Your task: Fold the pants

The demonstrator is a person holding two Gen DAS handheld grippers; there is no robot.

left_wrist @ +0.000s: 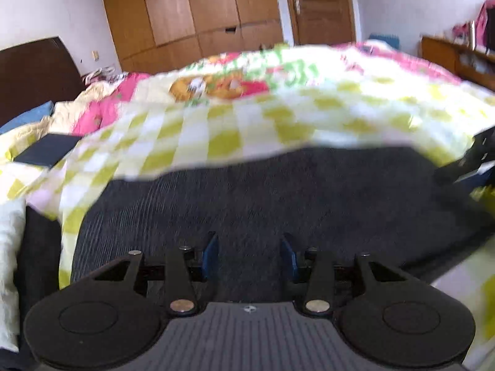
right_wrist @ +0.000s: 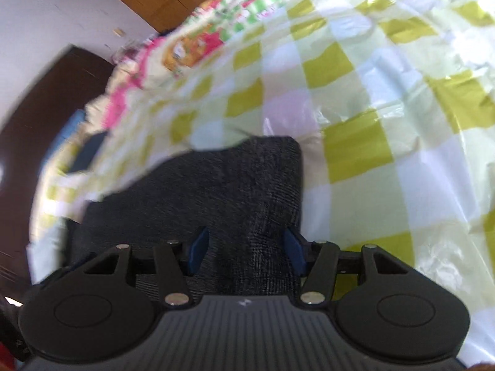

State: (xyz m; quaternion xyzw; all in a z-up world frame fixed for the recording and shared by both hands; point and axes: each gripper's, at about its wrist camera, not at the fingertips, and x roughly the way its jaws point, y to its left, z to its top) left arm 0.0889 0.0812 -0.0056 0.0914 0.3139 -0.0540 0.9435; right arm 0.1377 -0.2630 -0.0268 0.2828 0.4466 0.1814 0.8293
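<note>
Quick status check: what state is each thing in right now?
Pants: dark, spread flat on the bed, not gripped.
Left gripper: open, over the pants.
Right gripper: open, over the pants.
Checked bedcover: spread, wrinkled.
Wardrobe doors: shut.

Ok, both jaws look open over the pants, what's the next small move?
Probably lower the right gripper and close on the pants edge beneath it. Both grippers' jaws stand apart with dark cloth lying flat between them, nothing pinched, so a fold needs a grip first.
</note>
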